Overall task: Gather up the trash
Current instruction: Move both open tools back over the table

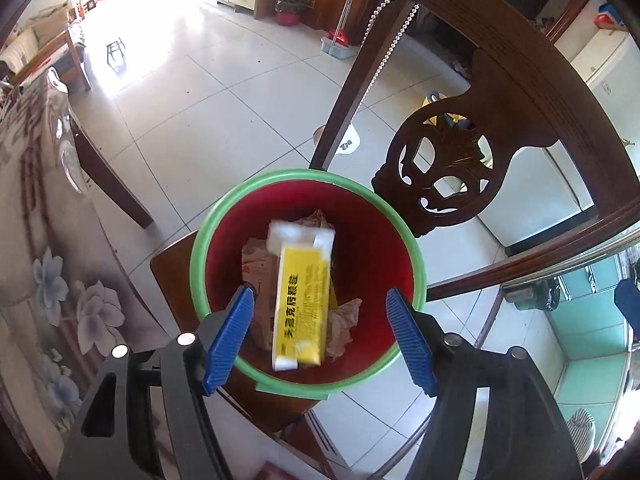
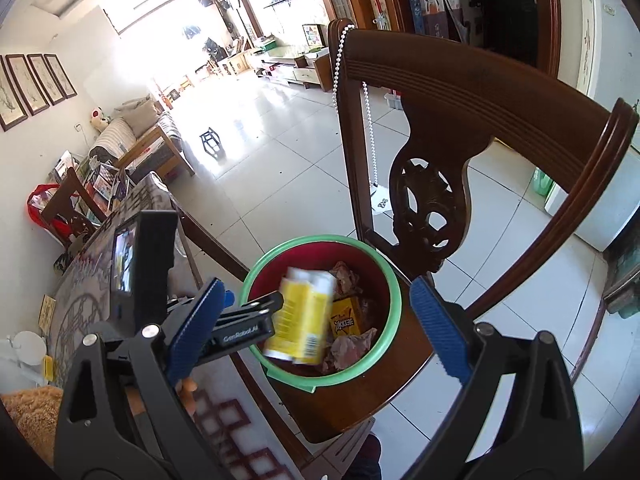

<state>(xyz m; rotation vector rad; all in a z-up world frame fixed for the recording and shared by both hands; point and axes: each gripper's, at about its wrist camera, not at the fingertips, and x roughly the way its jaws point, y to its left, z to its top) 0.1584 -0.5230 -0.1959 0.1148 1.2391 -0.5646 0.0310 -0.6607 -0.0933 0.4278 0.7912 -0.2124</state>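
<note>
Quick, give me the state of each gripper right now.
Left gripper: open, holding nothing; the yellow box is loose over the red bin.
Right gripper: open, holding nothing.

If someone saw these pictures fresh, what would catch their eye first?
Probably the blurred yellow box above the red bin with its green rim, which sits on a dark wooden chair. Next, the blue fingers of the open left gripper framing the bin.

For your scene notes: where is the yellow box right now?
In both wrist views the yellow box is in the red bin on the chair, above crumpled paper, between the open left gripper's fingers.
</note>
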